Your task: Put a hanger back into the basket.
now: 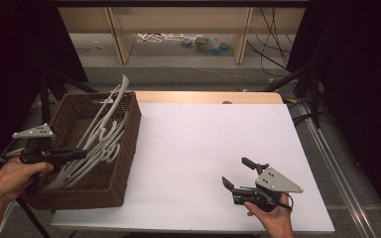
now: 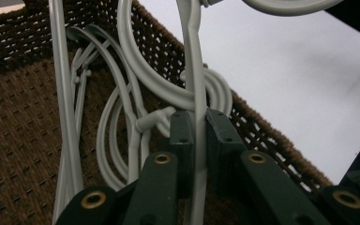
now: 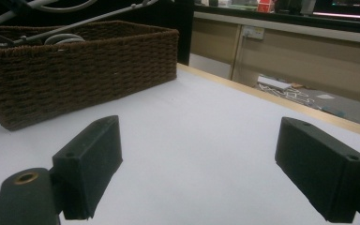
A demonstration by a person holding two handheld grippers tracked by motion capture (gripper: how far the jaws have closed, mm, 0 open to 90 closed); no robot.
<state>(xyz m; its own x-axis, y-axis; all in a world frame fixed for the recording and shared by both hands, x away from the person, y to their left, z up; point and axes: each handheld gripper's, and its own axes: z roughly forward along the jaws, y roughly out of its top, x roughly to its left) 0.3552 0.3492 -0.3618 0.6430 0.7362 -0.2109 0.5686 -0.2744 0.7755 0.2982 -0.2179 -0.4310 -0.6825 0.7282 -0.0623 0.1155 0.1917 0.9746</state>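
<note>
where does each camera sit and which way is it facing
High view: above the person's side, looking forward and down on the white table; both hands show.
Left gripper view: on the left gripper, looking into the brown woven basket, shut on a white plastic hanger.
Right gripper view: on the open right gripper, looking across the table.
All share the basket.
</note>
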